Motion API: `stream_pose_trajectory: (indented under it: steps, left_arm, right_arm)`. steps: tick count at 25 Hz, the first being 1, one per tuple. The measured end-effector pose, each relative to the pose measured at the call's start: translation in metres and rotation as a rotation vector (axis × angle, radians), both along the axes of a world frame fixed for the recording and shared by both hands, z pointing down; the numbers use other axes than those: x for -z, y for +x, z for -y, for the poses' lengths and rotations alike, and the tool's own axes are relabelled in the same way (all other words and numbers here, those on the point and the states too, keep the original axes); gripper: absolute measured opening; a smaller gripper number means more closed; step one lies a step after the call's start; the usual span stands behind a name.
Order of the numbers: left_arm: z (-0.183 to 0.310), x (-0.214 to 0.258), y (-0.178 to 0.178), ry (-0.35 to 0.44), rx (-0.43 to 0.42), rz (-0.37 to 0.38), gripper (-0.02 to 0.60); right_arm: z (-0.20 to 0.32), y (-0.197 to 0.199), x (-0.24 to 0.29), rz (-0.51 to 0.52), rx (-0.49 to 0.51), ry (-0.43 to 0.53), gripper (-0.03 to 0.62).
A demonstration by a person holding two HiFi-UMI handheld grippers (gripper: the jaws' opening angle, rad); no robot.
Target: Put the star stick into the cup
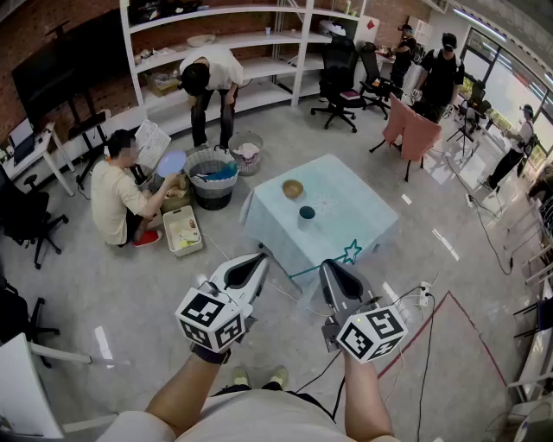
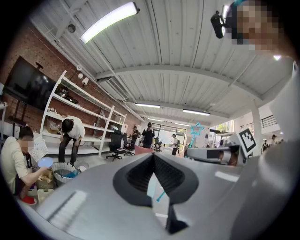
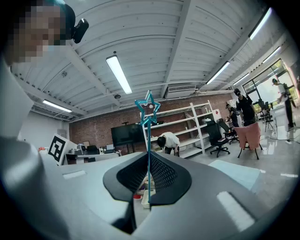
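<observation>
Right tool (image 3: 149, 163) clamps the thin teal star stick (image 3: 148, 123) (hollow star outline uppermost); left tool (image 2: 153, 163) sits closed, empty.

Person's got both out front, side by side: left tongs (image 1: 261, 257) closed on nothing, right tongs (image 1: 329, 264) pinching the star stick (image 3: 148, 140).

- A shared lab or studio workspace in an open, industrial hall: a bare grey floor (image 1: 130, 285) runs all round the cloth-covered table (image 1: 346, 216).
- Beyond the table: a brick wall (image 1: 60, 22), white open shelving (image 1: 259, 39), a large black screen (image 1: 52, 73) and black office chairs (image 1: 339, 73).
- Above: a white beamed ceiling (image 2: 187, 47) with tube lights (image 2: 110, 19).
- On the table's near side: loose cables (image 1: 423, 345) and a red floor line (image 1: 471, 324).
</observation>
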State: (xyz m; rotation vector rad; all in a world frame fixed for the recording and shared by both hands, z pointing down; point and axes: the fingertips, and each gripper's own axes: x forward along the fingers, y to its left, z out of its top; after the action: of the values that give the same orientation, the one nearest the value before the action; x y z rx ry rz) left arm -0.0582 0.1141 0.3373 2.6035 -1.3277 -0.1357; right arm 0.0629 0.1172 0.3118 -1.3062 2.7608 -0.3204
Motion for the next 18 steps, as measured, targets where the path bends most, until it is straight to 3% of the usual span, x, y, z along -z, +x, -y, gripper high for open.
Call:
stream_pose_trajectory:
  steps: [18]
  left_arm:
    - [-0.0022,-0.0077,0.0060,-0.005,0.003,0.014,0.006]
  right_arm:
    - [-0.0018,0.0042,-0.0068,0.024,0.019,-0.017,0.026]
